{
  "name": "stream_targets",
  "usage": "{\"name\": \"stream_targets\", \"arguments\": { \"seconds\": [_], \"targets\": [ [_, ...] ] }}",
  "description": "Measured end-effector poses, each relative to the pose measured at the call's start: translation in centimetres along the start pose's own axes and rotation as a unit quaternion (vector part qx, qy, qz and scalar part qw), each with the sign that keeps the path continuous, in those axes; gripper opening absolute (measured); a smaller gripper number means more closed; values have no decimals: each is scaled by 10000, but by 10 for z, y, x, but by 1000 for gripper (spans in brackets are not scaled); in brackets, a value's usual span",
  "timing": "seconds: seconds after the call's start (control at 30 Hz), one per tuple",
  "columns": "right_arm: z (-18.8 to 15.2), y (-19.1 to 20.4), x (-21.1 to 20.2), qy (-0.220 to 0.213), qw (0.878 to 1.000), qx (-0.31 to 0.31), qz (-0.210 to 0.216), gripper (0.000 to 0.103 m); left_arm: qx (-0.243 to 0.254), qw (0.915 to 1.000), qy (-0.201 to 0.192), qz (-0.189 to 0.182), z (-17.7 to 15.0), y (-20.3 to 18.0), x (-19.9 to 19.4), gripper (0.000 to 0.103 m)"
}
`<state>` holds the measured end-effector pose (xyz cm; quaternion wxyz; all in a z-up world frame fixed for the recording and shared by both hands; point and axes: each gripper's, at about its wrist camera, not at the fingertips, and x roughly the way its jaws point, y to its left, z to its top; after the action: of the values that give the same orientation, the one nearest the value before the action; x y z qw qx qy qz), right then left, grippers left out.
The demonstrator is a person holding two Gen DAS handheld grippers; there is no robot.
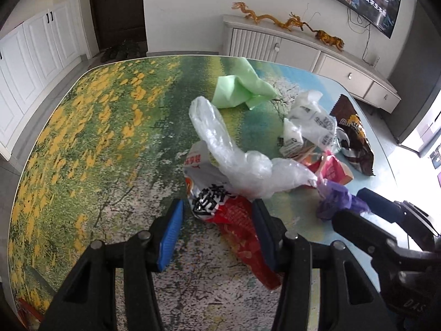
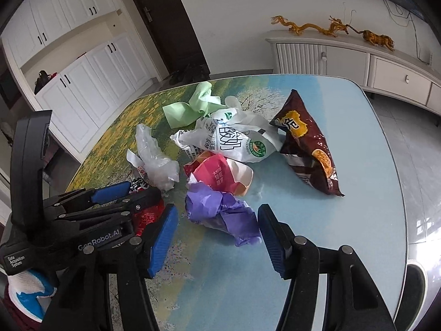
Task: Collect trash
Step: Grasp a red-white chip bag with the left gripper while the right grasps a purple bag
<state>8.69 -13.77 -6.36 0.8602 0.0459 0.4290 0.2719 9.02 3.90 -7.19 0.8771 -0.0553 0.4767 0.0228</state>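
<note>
A pile of trash lies on the table. My left gripper [image 1: 217, 220] is open, its jaws either side of a red and white snack wrapper [image 1: 228, 212]; a clear plastic bag [image 1: 237, 160] lies over the wrapper's far end. My right gripper [image 2: 217, 220] is open around a crumpled purple paper [image 2: 220, 212], which also shows in the left wrist view [image 1: 336, 201]. Beyond lie a pink carton [image 2: 220, 173], a white milk bag [image 2: 234, 140], a brown chip bag [image 2: 308, 143] and a green bag [image 2: 190, 107]. The left gripper appears in the right wrist view [image 2: 129, 193].
The table [image 1: 96, 138] has a printed flower-field top with rounded edges. A white TV cabinet [image 2: 358, 63] with gold dragon figures stands behind it. White cupboards [image 2: 82, 82] and a dark door [image 2: 165, 19] are at the far left.
</note>
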Motion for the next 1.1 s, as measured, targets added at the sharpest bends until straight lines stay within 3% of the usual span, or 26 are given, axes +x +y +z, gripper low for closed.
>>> {"name": "stream_targets", "arguments": {
  "seconds": [0.17,0.27,0.37,0.63,1.1],
  "targets": [
    [0,-1,14,67,10000,29,-35,58,-9,10000,-83,-48,-5,6,-3,38],
    [-1,3,14,68,9999,-73,-86,55,-19,9998,-92,-154,-8,8,-6,19],
    [-4,9,13,96,9998,-136,-65,52,-49,9997,-85,-224,-12,10,-8,14],
    [-14,16,-2,-14,10000,-66,-38,50,-164,9983,-141,-550,-21,14,-21,10],
    [-20,15,-68,-719,9973,155,-37,49,-150,9928,-628,-1014,-24,1,-79,10]
  ]
}}
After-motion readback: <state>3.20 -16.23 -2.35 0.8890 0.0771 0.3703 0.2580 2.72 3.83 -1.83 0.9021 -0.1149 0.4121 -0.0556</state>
